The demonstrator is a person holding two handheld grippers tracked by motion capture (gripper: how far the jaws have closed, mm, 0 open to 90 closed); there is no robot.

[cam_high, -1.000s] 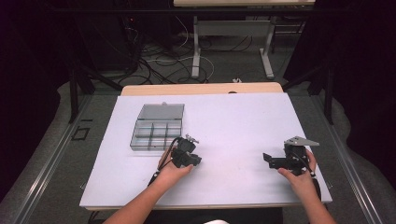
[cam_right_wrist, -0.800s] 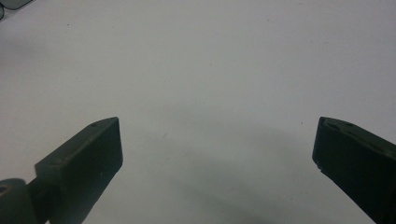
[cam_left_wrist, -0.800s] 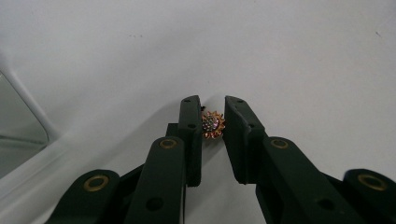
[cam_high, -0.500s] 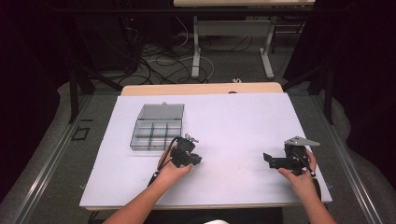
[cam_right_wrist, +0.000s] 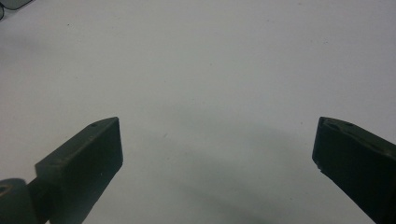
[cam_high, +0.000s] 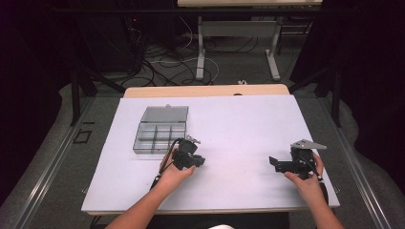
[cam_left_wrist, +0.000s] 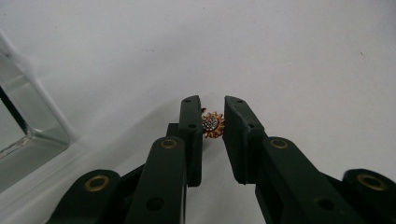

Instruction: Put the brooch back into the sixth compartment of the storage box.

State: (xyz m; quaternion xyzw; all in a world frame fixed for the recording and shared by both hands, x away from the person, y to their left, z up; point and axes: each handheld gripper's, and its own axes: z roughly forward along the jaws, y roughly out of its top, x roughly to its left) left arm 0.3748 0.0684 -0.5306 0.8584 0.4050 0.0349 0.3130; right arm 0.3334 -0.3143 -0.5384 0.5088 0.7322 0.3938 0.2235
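Near the table's (cam_high: 248, 119) front-left edge, just right of the clear compartment box (cam_high: 160, 129): left gripper (cam_left_wrist: 214, 122) narrowed on a tiny sunflower-shaped charm (cam_left_wrist: 212, 125), seemingly pinched by its rim. Light, stiff, small and slippery; best gripped across the petals. At the front-right corner, right gripper (cam_right_wrist: 217, 154) spread wide, empty.

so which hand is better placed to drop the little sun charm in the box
Left. Its tongs already pinch the sun charm, beside the compartment box. The right tongs are open, empty and far across the table.
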